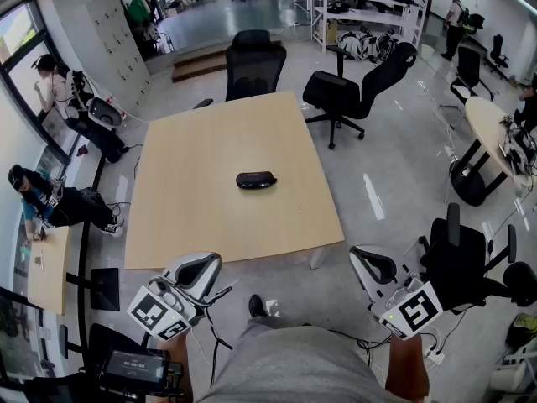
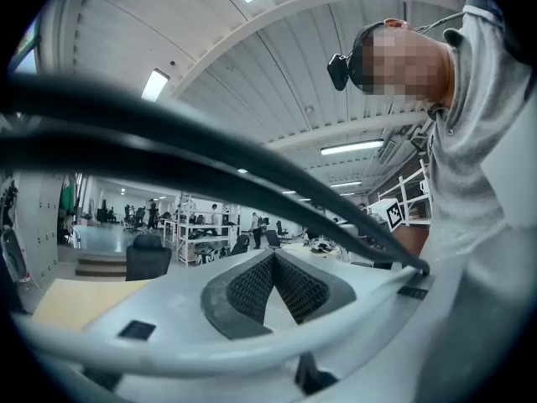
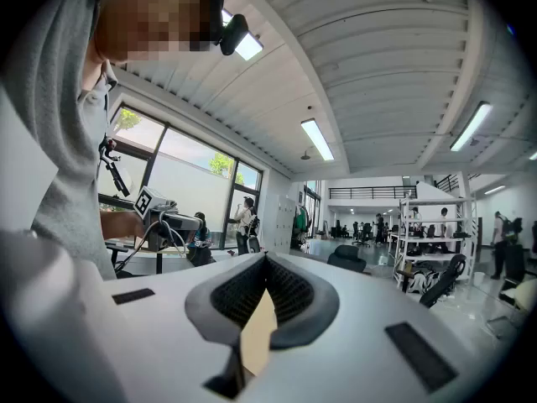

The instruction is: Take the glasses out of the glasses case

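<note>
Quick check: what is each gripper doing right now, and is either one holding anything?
Left gripper: shut, holding nothing.
Right gripper: shut, holding nothing.

Interior of the glasses case (image 1: pixel 256 180), out of sight.

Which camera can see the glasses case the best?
The head view. There the dark glasses case lies in plain sight near the middle of the wooden table, with nothing covering it. Neither gripper view shows the case; they look out across the room.
</note>
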Action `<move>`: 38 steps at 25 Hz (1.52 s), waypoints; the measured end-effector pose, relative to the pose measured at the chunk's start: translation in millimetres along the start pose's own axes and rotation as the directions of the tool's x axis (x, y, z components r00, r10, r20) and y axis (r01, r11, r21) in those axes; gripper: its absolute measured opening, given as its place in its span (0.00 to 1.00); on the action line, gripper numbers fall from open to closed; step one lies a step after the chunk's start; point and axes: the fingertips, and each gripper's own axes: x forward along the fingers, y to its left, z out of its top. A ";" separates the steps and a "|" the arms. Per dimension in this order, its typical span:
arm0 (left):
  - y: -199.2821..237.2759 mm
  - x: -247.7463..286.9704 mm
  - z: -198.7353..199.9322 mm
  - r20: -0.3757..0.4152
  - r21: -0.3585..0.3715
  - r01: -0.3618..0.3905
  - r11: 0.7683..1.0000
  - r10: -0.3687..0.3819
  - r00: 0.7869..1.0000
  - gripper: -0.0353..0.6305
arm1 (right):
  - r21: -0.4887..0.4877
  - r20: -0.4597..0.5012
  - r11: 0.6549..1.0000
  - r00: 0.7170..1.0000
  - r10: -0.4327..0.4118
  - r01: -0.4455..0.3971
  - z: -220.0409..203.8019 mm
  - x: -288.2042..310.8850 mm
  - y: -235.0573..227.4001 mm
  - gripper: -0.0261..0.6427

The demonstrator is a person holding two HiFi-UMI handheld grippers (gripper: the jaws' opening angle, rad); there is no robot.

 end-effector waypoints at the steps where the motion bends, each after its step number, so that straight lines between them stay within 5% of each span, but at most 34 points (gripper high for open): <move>1: -1.8 1.0 -0.7 0.002 -0.001 0.003 1.000 -0.003 1.000 0.06 | 0.003 -0.002 1.000 1.000 -0.002 0.002 -2.2 -1.5 -0.4 0.05; 13: 1.5 -1.0 -20.7 -0.012 -0.052 -0.019 0.998 0.019 1.000 0.06 | -0.017 0.024 1.000 1.000 0.014 -0.014 -13.4 8.3 -4.8 0.05; 25: 42.7 21.6 -32.9 0.017 -0.071 0.063 0.995 -0.062 0.998 0.06 | 0.048 0.002 0.997 0.999 -0.054 0.053 -17.9 33.6 -17.5 0.05; 30: 67.7 12.8 -19.2 0.011 -0.041 0.070 0.997 -0.069 0.998 0.06 | 0.046 0.005 0.996 0.997 -0.071 0.071 3.3 52.1 -12.0 0.05; 34: 75.3 59.3 12.8 0.021 0.053 0.185 0.981 -0.187 0.982 0.06 | 0.024 0.020 0.985 0.985 -0.170 0.170 29.1 43.2 -40.2 0.05; 38: 138.9 61.7 18.9 -0.015 0.075 0.187 0.980 -0.186 0.982 0.06 | 0.065 -0.001 0.986 0.988 -0.152 0.152 14.3 108.3 -40.7 0.05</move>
